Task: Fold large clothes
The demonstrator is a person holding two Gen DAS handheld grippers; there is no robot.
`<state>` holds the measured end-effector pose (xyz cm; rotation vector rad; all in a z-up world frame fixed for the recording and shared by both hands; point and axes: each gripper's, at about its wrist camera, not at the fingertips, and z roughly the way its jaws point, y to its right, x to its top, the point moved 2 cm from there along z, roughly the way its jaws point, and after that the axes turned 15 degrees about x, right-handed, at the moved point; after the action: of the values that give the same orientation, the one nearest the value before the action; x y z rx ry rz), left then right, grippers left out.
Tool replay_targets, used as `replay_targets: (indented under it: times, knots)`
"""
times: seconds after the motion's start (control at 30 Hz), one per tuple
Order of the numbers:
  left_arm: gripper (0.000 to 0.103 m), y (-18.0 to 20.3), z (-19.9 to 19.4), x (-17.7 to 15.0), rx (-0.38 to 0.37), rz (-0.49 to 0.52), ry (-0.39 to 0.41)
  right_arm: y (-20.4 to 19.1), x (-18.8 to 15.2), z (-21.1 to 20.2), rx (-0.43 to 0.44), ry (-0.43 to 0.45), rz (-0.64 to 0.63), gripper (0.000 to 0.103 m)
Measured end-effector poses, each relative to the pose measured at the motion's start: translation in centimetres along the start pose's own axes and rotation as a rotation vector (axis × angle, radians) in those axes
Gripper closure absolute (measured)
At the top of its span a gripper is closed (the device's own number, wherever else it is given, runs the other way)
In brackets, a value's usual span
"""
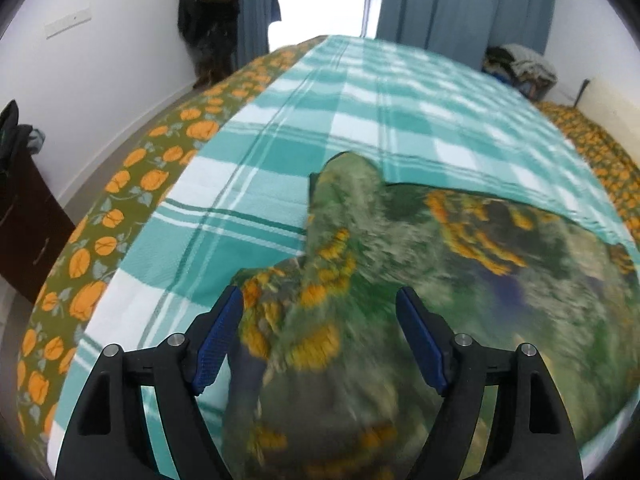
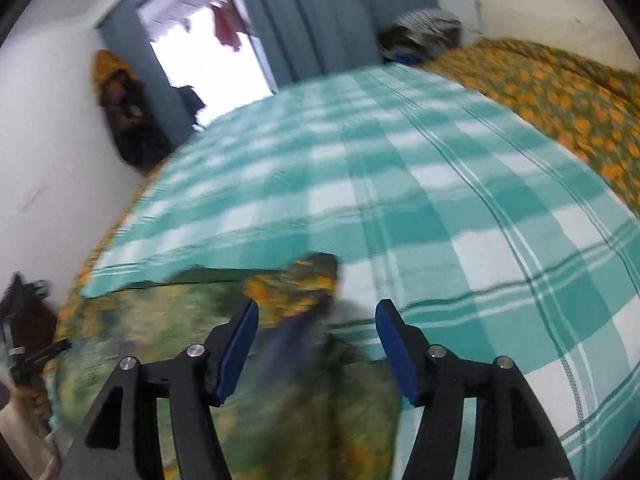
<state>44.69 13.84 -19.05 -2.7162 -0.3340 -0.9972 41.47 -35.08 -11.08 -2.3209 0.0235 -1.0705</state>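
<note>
Looks like the grab step: left tongs (image 1: 320,308) and right tongs (image 2: 316,320) both gape wide, gripping nothing, over the crumpled green floral garment (image 1: 420,248) (blurred) on the bed (image 1: 320,92). Next: each needs to close on an edge and spread it flat.

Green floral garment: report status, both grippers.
Left gripper open, right gripper open, jaws empty. Green floral garment rumpled on teal checked bedcover. Nothing in the way.

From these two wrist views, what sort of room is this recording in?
Most likely a home bedroom: a bed under a teal checked sheet, blue curtains beside a bright doorway, and a green floral garment lying on the bed.
</note>
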Motion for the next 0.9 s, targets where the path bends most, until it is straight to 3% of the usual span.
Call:
replay_targets:
  times: [0.13, 0.17, 0.23, 0.27, 0.33, 0.47, 0.57, 0.67, 0.77, 0.87, 0.9]
  knots:
    - [0.020, 0.6, -0.8, -2.0, -0.004, 0.011, -0.013, -3.6, -3.6, 1.2, 0.263, -0.121, 0.038, 0.041]
    - [0.020, 0.8, -0.7, -2.6, 0.002, 0.020, -0.031, -3.7, -4.7, 1.9, 0.263, -0.149, 0.048, 0.041]
    - [0.020, 1.1, -1.1, -3.6, 0.016, 0.038, -0.044, -2.3, -8.0, 4.2, 0.139, -0.233, 0.059, 0.044]
    - [0.020, 1.2, -1.6, -3.9, 0.019, 0.048, -0.038, -1.5, -9.2, 4.7, 0.095, -0.257, 0.060, 0.057]
    - [0.020, 1.4, -3.0, -3.9, 0.022, 0.071, -0.027, -0.8, -10.3, 4.2, 0.049, -0.230, 0.039, 0.071]
    - [0.020, 3.5, -6.4, -2.5, -0.027, 0.125, 0.058, -3.6, -8.9, 1.8, 0.008, -0.166, -0.015, 0.069]
    - [0.017, 6.8, -8.2, -0.5, -0.090, 0.155, 0.108, -6.0, -7.7, 1.1, 0.057, -0.118, -0.068, 0.069]
    - [0.017, 10.5, -8.8, 0.7, -0.145, 0.157, 0.134, -5.7, -8.5, 2.4, 0.080, -0.139, -0.030, 0.068]
    - [0.016, 14.2, -6.8, 0.3, -0.155, 0.187, 0.085, -3.4, -11.2, 3.9, 0.030, -0.208, 0.071, 0.068]
    - [0.015, 17.2, -2.5, -2.9, -0.121, 0.276, -0.038, -3.2, -12.7, 3.6, 0.031, -0.164, 0.079, 0.069]
    - [0.015, 17.8, -1.3, -4.4, -0.101, 0.308, -0.039, -3.3, -12.9, 3.6, 0.025, -0.164, 0.067, 0.069]
